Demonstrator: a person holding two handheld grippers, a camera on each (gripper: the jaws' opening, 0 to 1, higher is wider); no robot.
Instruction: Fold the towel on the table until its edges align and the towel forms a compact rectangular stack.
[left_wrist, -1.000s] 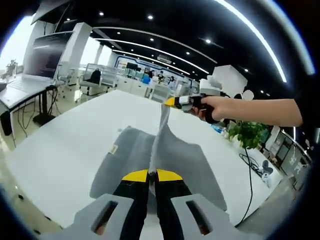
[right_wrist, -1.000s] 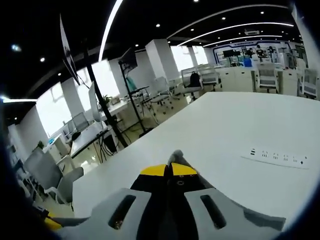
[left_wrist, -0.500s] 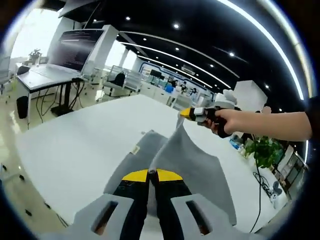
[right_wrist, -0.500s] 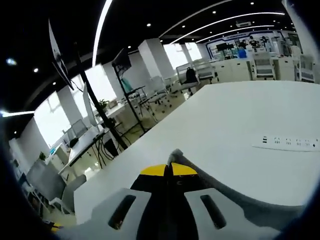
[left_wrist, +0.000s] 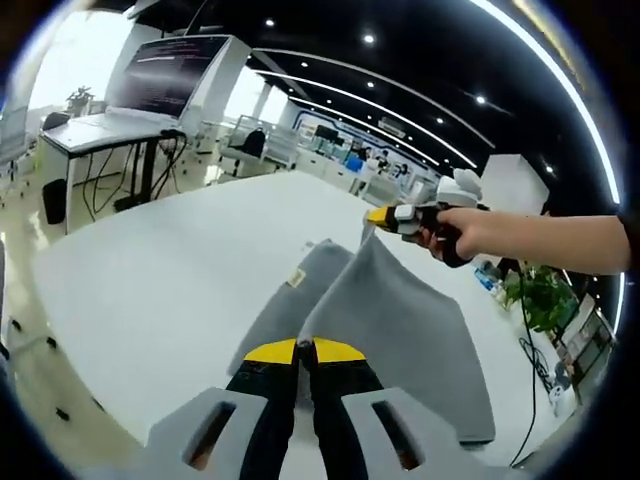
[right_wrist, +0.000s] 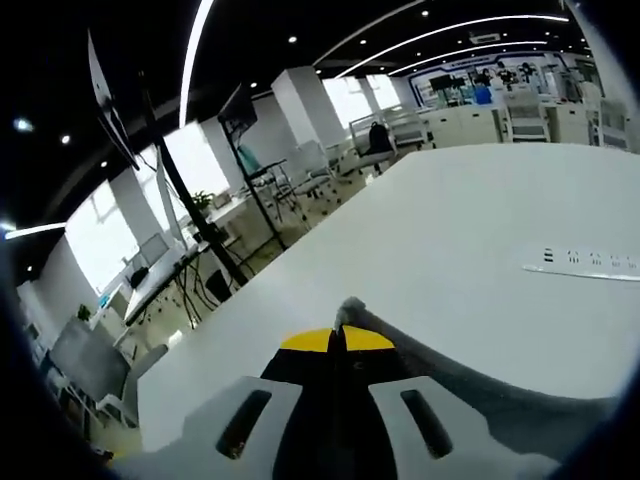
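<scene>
The left claw (left_wrist: 303, 352) has its jaws pressed together on a corner of the grey towel (left_wrist: 400, 320), the cloth rising straight out of the yellow tips. The right claw (right_wrist: 340, 338) is likewise pinched on the towel, a small peak of grey fabric poking out between its jaws; in the left gripper view that same claw sits further out, held in a hand (left_wrist: 470, 232) with the towel's far corner clamped at its tip. Between the two claws one edge of the towel is lifted and drawn fairly taut, while the rest of the cloth slopes down from that ridge onto the white bench (left_wrist: 170, 270), a small label (left_wrist: 296, 279) showing near its far edge. To do this fold well, both claws should probably travel together at equal height, keeping the held edge straight, and carry it over to the edge lying on the bench so corners meet before releasing; uneven speed would likely skew the fold. A white power strip (right_wrist: 590, 264) lies on the bench well apart from the right claw.
</scene>
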